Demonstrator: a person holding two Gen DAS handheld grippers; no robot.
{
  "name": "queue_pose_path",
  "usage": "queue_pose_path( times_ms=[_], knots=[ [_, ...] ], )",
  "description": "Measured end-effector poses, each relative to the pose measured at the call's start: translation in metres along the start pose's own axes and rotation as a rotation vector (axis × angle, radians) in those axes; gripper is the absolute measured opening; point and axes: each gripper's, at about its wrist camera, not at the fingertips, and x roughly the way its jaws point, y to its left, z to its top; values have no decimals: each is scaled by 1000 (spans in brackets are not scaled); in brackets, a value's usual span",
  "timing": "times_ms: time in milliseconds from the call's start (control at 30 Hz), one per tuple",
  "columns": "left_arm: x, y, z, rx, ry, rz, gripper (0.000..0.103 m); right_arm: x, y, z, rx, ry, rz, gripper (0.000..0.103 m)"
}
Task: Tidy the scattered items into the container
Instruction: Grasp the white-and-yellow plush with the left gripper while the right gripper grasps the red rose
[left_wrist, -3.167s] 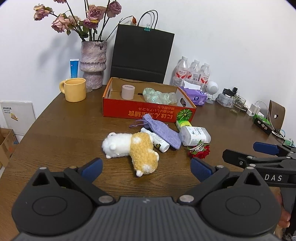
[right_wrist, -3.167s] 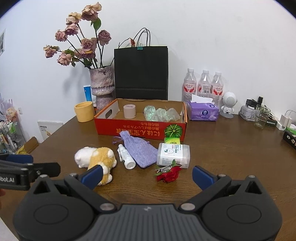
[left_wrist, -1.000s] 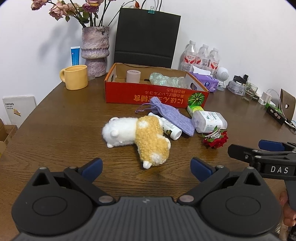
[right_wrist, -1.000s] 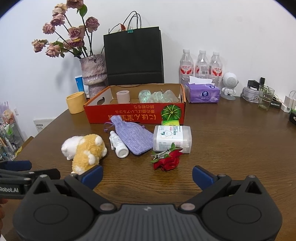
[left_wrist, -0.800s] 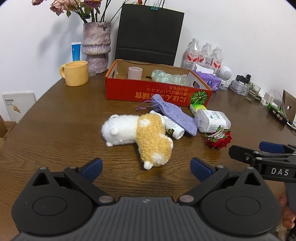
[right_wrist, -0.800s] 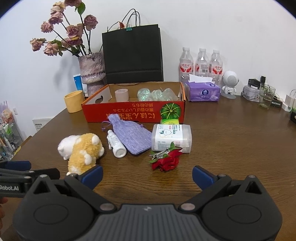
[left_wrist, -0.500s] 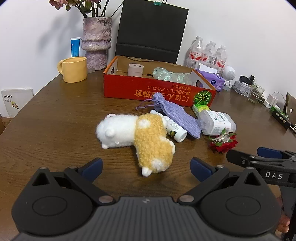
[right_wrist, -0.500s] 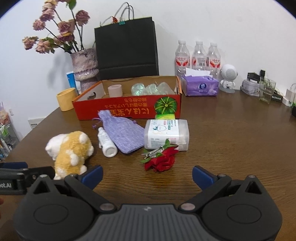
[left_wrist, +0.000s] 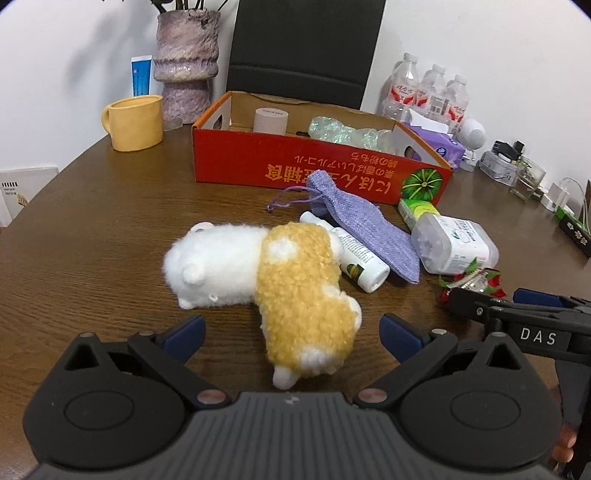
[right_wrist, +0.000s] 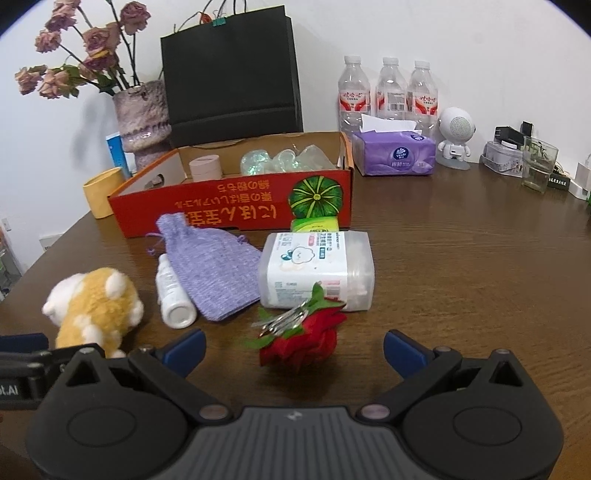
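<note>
Both hand-held grippers have been brought lower and closer to the scattered items since the earlier frames. Spread wide and empty, the left hand-held gripper (left_wrist: 291, 326) is lined up on the white-and-tan plush toy (left_wrist: 271, 275), while the right hand-held gripper (right_wrist: 293, 345), equally spread, is aimed at the red rose hair clip (right_wrist: 304, 338). The approach step appears to be in hand; a further advance and a closing around each item would be called for next. Beyond lie a white tube (right_wrist: 173, 295), a purple drawstring pouch (right_wrist: 212, 271) and a cotton-swab box (right_wrist: 317, 267), all just before the red cardboard box (right_wrist: 236, 210). On the brown wooden surface (right_wrist: 480, 258), water bottles (right_wrist: 388, 92) and a vase (right_wrist: 142, 118) are set against a white wall.
</note>
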Motion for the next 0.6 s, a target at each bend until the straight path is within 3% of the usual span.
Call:
queue_pose_path(
  times_ms=[267, 467, 600],
  knots=[
    [19, -2, 1, -10, 10, -16, 103, 19, -5, 2, 18, 4, 12, 99],
    [22, 1, -2, -38, -23, -59, 93, 29, -6, 0, 25, 17, 18, 92],
    [22, 2, -4, -26, -48, -81, 78, 29, -6, -2, 23, 0, 31, 88]
  ],
)
